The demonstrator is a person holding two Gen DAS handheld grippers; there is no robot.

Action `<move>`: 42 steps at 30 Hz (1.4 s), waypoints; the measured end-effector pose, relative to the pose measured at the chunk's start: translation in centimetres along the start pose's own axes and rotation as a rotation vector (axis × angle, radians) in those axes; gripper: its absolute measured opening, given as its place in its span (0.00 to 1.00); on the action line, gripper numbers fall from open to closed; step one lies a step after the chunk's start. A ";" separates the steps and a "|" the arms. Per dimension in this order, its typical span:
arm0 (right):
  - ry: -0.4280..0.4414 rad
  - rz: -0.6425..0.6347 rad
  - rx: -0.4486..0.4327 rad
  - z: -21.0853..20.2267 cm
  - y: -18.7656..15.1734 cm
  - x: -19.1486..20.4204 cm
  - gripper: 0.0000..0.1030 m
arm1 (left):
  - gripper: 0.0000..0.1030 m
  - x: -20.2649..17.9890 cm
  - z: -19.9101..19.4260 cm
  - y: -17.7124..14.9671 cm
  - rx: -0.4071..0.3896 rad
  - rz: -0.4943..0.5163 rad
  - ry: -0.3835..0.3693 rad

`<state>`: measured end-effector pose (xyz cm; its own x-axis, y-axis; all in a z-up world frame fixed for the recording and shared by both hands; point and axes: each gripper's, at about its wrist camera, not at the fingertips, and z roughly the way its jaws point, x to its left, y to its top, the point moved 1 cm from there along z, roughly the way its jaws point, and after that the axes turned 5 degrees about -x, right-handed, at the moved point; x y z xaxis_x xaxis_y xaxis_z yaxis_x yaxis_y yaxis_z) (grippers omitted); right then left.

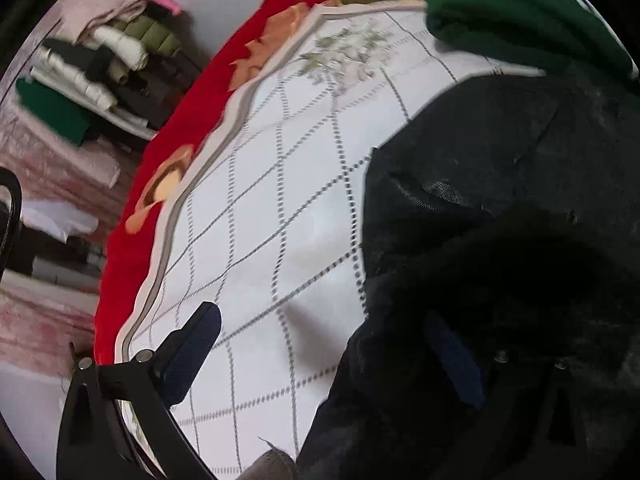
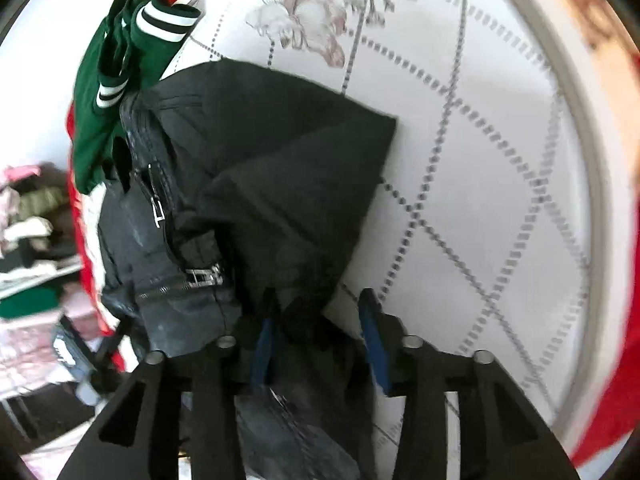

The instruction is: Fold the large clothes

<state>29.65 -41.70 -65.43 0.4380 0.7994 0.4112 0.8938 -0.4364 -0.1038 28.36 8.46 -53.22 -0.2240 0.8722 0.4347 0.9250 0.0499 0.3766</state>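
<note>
Left wrist view: left gripper [image 1: 320, 354] with fingers spread wide. Left blue pad [image 1: 192, 358] clear over the white quilted bedspread [image 1: 280, 200]; right pad partly buried in folds of the black jacket [image 1: 500, 220]. No grasp evident. Jacket bunched at right on the bedspread. Green garment [image 1: 520, 12] at top right, just beyond the jacket. Red floral blanket [image 1: 192, 120] along the bedspread's edge. Stacked clothes [image 1: 104, 64] well apart at upper left.

Right wrist view: right gripper [image 2: 322, 344] parted, dark fabric of the black jacket [image 2: 280, 160] lying between the pads; clamped or loose, cannot tell. Jacket heaped left of centre, zippers and buckle showing. Green garment [image 2: 116, 92] with white-striped cuffs touching its far side.
</note>
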 end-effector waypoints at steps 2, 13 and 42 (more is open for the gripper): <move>-0.037 -0.019 -0.061 -2.5 -0.1 1.0 0.43 | 1.00 0.9 -1.4 -0.1 -0.003 -0.055 -0.022; -0.040 -0.220 0.038 5.9 -0.9 9.0 0.59 | 1.00 3.9 -2.7 -1.6 0.023 -0.229 -0.015; -0.126 -0.161 -0.249 -4.5 -1.8 9.5 0.52 | 1.00 1.9 1.0 3.6 0.027 -0.157 -0.108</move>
<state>31.74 -35.19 -57.25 0.3150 0.9045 0.2875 0.9083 -0.3752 0.1851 31.52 10.80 -51.84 -0.3334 0.8998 0.2816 0.8895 0.2012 0.4102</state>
